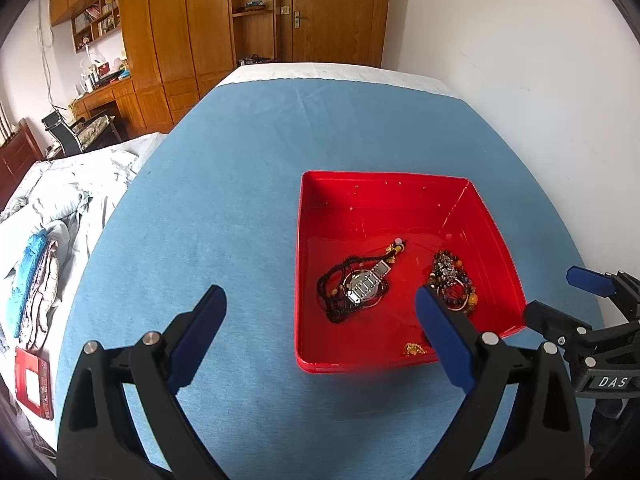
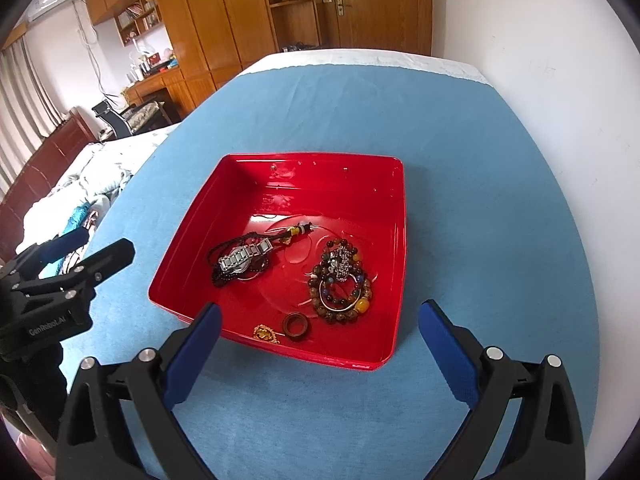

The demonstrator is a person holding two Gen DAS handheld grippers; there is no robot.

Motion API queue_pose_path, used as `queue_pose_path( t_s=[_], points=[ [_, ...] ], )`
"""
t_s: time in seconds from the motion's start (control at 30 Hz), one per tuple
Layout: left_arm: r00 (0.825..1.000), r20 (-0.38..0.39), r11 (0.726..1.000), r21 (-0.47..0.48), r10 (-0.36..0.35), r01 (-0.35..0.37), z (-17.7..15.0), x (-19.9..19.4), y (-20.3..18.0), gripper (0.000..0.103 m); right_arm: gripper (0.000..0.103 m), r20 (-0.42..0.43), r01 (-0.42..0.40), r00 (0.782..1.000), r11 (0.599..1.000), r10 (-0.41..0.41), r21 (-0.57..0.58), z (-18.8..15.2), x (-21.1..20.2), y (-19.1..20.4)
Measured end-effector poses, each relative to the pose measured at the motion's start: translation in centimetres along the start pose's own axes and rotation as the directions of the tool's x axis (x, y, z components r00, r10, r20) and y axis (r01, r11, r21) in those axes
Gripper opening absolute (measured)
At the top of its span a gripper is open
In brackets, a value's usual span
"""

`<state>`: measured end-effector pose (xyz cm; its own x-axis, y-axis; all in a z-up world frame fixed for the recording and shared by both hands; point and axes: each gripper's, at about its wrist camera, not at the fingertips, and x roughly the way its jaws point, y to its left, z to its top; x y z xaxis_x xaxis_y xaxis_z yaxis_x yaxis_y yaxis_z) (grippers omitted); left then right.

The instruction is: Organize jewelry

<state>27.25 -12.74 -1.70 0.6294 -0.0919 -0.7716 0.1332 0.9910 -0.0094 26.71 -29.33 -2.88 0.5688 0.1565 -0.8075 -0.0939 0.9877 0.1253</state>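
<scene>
Right wrist view: red tray (image 2: 396, 240) of jewelry lies just ahead of the released right gripper (image 2: 320, 320); left gripper (image 1: 320, 312), also released, sits leftward.

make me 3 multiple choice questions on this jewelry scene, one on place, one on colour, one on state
1. Where does the silver watch lie?
A. in the tray's left part
B. on the blue cloth
C. in a gripper

2. What colour is the tray?
A. green
B. red
C. white

3. How is the right gripper?
A. shut on the brown ring
B. shut, holding nothing
C. open, holding nothing

Key:
1 A, the watch rests on the black bead necklace, left of the beaded bracelets.
2 B, its walls are red.
3 C, its jaws stand wide apart before the tray, with the brown ring lying inside.
</scene>
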Motion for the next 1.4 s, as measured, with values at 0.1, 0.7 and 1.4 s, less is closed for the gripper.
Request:
queue_pose_path(
  t_s=[0.1, 0.7, 1.4],
  points=[
    [1.000, -0.001, 1.000, -0.004, 0.003, -0.003, 0.0, 0.1, 0.1, 0.094, 0.098, 0.000, 0.001, 1.000, 1.000, -0.001, 0.004, -0.1, 0.0, -0.1],
    [1.000, -0.010, 1.000, -0.012, 0.014, -0.014, -0.1, 0.7, -0.1, 0.094, 0.099, 0.011, -0.004, 1.000, 1.000, 0.004, 0.010, 0.1, -0.2, -0.6],
    [1.000, -0.018, 1.000, -0.011, 0.012, -0.012, -0.3, 1.1, -0.5, 0.094, 0.098, 0.009, -0.008, 1.000, 1.000, 0.008, 0.013, 0.2, -0.2, -0.5]
  ],
)
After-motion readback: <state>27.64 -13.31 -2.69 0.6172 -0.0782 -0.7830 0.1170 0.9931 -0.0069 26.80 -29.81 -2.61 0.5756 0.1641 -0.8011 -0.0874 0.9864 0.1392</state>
